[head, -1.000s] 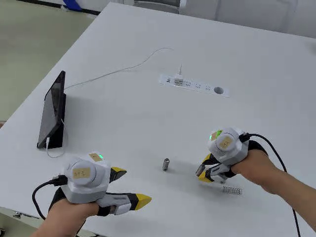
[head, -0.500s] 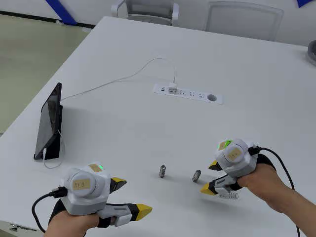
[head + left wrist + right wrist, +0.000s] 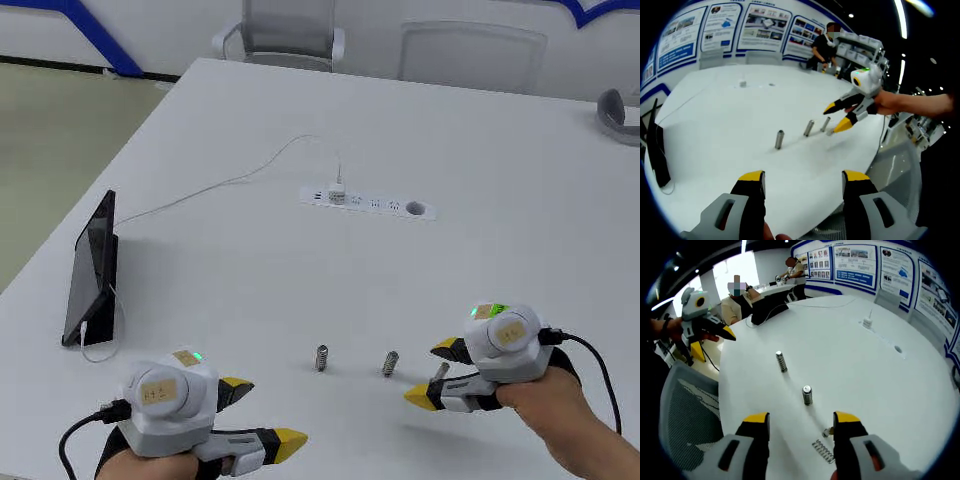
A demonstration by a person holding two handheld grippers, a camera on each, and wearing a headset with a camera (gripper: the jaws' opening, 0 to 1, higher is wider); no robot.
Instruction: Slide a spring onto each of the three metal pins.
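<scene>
- Three pins (image 3: 321, 357) stand in a row on the white desk (image 3: 480, 200). Two carry springs (image 3: 390, 363); the pin at 3 o'clock is bare.
- Right gripper view: one loose spring (image 3: 823, 451) lies flat between the jaws of the right claw (image 3: 801, 418), which is spread and empty.
- Left claw (image 3: 268, 412): spread, empty, at 7 o'clock from the pins.
- Power strip (image 3: 367, 203) at 12 o'clock, tablet (image 3: 88, 270) at 9 o'clock, two chairs (image 3: 285, 35) beyond the desk.
</scene>
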